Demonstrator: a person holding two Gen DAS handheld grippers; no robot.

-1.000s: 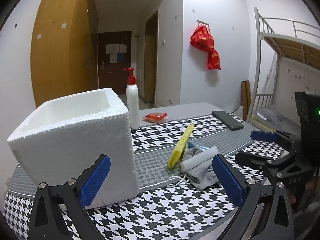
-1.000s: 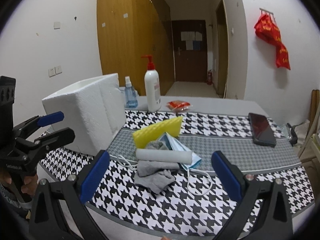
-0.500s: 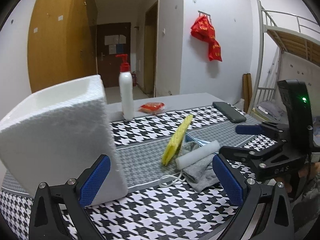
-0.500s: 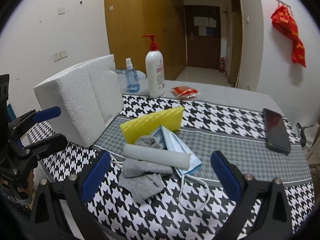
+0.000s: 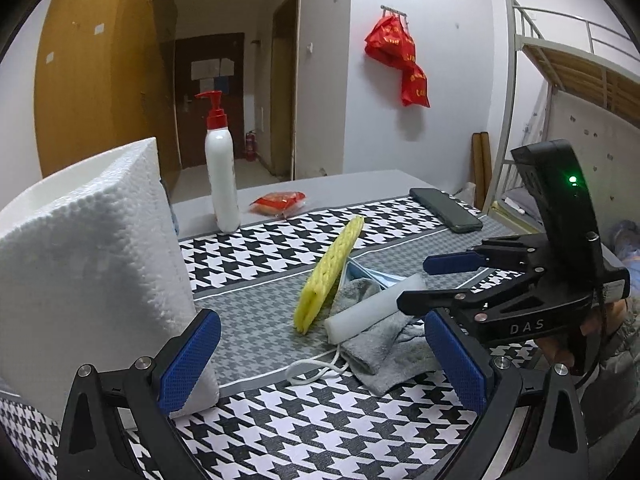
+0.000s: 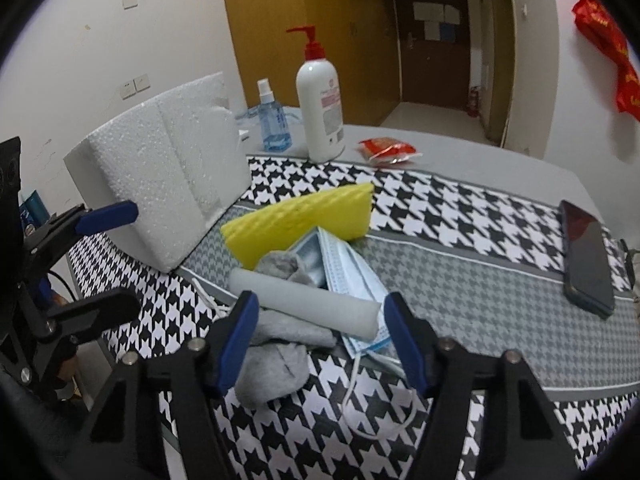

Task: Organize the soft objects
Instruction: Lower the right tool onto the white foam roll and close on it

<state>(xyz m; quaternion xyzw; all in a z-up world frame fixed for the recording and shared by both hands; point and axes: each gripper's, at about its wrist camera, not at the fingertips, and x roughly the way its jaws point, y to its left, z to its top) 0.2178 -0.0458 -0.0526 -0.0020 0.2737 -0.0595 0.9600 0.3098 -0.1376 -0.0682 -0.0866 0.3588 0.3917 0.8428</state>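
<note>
A pile of soft things lies mid-table: a yellow sponge [image 6: 300, 224] on edge, a blue face mask [image 6: 348, 272], a grey sock [image 6: 276, 356] and a white foam roll [image 6: 304, 306]. My right gripper [image 6: 320, 332] is open, its jaws narrowed and straddling the foam roll just above it, not touching. In the left wrist view the sponge [image 5: 330, 276], roll [image 5: 372, 308] and sock [image 5: 384, 348] lie ahead, with my right gripper [image 5: 424, 280] over them. My left gripper [image 5: 316, 360] is open and empty beside the white foam box [image 5: 92, 272].
The foam box [image 6: 168, 184] stands at the left. A white pump bottle [image 6: 320, 108], a blue spray bottle [image 6: 272, 120] and a red packet [image 6: 386, 148] stand at the back. A black phone [image 6: 586, 256] lies on the right of the houndstooth cloth [image 6: 460, 216].
My right gripper has moved forward and down over the foam roll, and its jaws have narrowed. My left gripper has shifted slightly right along the foam box.
</note>
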